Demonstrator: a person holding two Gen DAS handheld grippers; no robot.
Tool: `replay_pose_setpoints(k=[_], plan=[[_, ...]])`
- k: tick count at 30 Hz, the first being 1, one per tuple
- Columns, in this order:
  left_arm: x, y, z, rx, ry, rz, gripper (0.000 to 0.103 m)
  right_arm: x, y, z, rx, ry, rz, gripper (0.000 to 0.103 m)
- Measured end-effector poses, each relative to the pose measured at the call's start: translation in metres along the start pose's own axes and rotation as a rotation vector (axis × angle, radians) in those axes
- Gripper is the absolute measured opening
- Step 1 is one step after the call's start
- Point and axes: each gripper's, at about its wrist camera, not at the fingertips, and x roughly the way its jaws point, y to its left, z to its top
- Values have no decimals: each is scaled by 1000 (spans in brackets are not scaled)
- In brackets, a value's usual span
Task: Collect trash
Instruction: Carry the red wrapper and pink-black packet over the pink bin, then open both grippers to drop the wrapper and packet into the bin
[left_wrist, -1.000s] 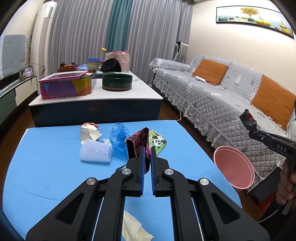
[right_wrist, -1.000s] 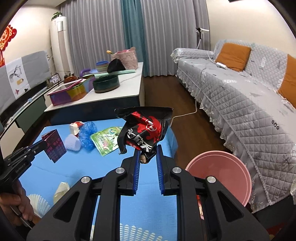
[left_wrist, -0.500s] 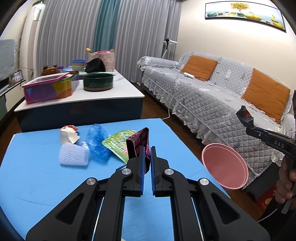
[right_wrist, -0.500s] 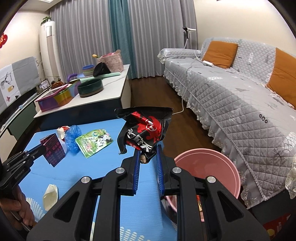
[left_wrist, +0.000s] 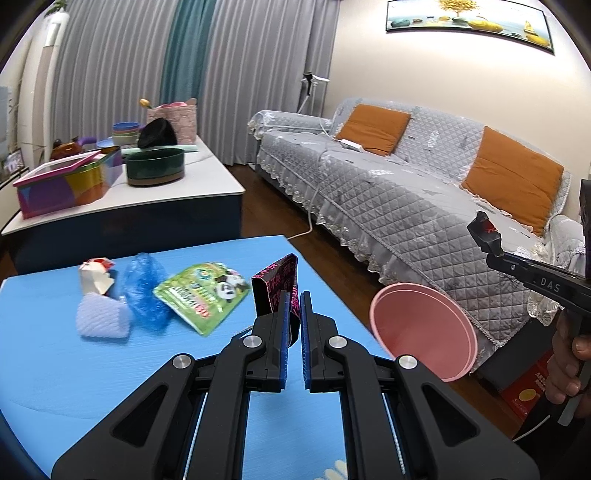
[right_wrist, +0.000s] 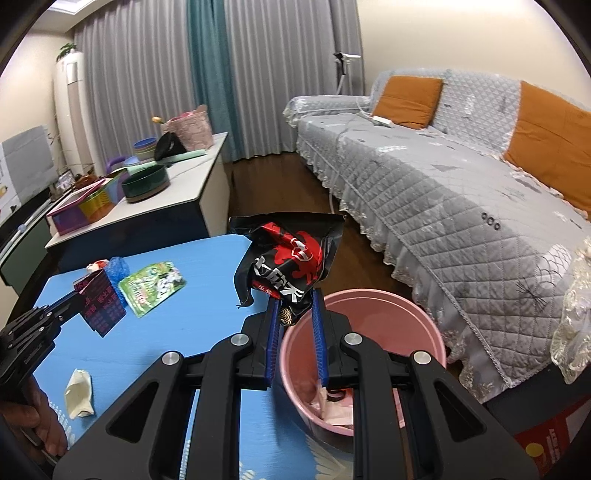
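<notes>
My left gripper (left_wrist: 293, 295) is shut on a small black carton with pink print (left_wrist: 275, 286), held above the right part of the blue table (left_wrist: 74, 373). My right gripper (right_wrist: 293, 304) is shut on a crumpled black and red snack bag (right_wrist: 291, 258), held over the near rim of the pink bin (right_wrist: 417, 317) at the table's right side. The bin (left_wrist: 424, 332) holds some pink and white scraps. The right gripper (left_wrist: 484, 236) shows at the right edge of the left wrist view, and the left gripper with its carton (right_wrist: 99, 301) shows at the left of the right wrist view.
On the table lie a green panda pouch (left_wrist: 203, 291), a blue plastic bag (left_wrist: 144, 288), a white foam net (left_wrist: 101, 317), a small white carton (left_wrist: 94, 275) and a crumpled tissue (right_wrist: 79, 391). A grey sofa (left_wrist: 406, 206) stands right; a cluttered white table (left_wrist: 147, 192) behind.
Both grippers have moved right across the table toward the pink bin, each still holding its piece. The bin now sits nearer and larger in both views.
</notes>
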Motion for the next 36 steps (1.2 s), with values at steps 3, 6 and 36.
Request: replay_pose_setpoints(k=[3, 6, 36], plan=[[4, -9, 1, 7, 2, -20, 6, -1, -13, -2, 14, 3, -22, 17], [9, -19, 1, 14, 4, -42, 6, 0, -24, -4, 25, 8, -42, 18], [72, -144, 0, 91, 74, -217, 6, 11, -106, -17, 117, 43, -135, 18]])
